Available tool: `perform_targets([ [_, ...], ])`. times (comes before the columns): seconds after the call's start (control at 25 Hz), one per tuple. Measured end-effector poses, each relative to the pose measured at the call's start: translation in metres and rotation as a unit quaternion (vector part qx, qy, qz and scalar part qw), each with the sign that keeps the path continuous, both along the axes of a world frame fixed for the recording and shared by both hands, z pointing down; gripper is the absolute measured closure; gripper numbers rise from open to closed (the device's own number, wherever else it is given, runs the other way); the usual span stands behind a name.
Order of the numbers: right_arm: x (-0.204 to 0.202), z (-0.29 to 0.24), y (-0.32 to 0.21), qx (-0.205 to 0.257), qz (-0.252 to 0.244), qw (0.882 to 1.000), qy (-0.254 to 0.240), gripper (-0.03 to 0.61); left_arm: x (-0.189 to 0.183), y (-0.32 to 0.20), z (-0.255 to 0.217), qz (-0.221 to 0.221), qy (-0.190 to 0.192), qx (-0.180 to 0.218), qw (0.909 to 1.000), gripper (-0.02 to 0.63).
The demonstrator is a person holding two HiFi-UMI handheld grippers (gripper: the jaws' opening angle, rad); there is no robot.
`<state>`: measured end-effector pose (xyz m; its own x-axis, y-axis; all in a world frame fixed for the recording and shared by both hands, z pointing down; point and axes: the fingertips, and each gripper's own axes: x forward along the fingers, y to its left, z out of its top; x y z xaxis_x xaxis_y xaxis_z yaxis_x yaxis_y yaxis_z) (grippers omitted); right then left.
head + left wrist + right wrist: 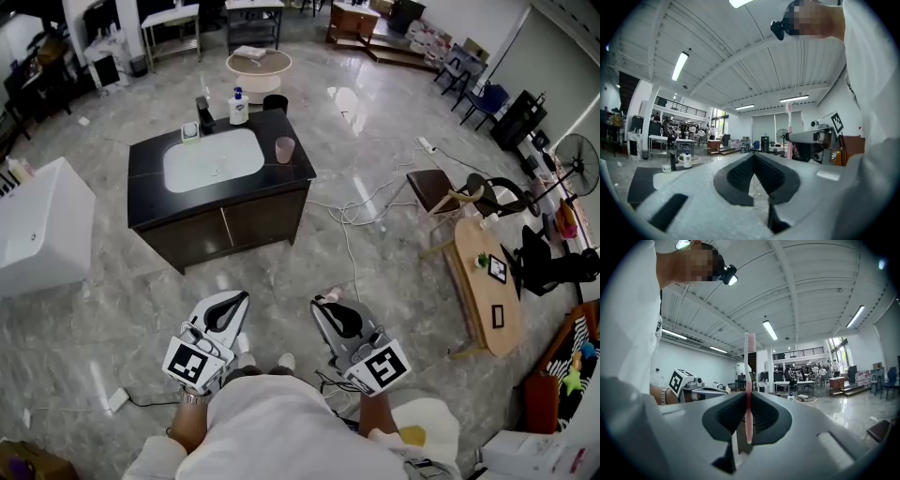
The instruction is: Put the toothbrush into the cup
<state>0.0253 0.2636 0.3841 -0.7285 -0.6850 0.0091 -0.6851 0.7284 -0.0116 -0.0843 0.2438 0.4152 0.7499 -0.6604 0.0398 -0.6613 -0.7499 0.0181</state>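
Your right gripper [748, 405] clamps the pink toothbrush [749, 376] upright by its handle, probably to steady it for carrying; your left gripper [753, 159] sits closed, empty. The pink cup [285, 149] stands well ahead, beside the sink [211, 161].

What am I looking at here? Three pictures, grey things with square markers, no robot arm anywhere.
There is no robot: a person holds a grey two-jaw gripper in each hand. The head view comes from a camera on the person's head, looking down. The left gripper and the right gripper show low in it, and the marker cubes are parts of them. The other two pictures come from cameras riding on each gripper, looking along its jaws. The right gripper is shut on a pink plastic toothbrush, which stands upright. The left gripper's jaws are together with nothing between them. Ahead stands a black-topped cabinet with a white sink basin. On its top are a small pink cup and a white pump bottle. The toothbrush is not yet in the cup.
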Motion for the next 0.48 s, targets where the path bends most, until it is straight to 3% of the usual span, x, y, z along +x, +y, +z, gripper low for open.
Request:
perform_targets([
  [0.48,0.017,0.004,-0.009,-0.001,-0.002,1.000,-0.008,0.537,0.016,-0.009,0.007,-0.003,-0.007,-0.008,0.9999,0.617],
])
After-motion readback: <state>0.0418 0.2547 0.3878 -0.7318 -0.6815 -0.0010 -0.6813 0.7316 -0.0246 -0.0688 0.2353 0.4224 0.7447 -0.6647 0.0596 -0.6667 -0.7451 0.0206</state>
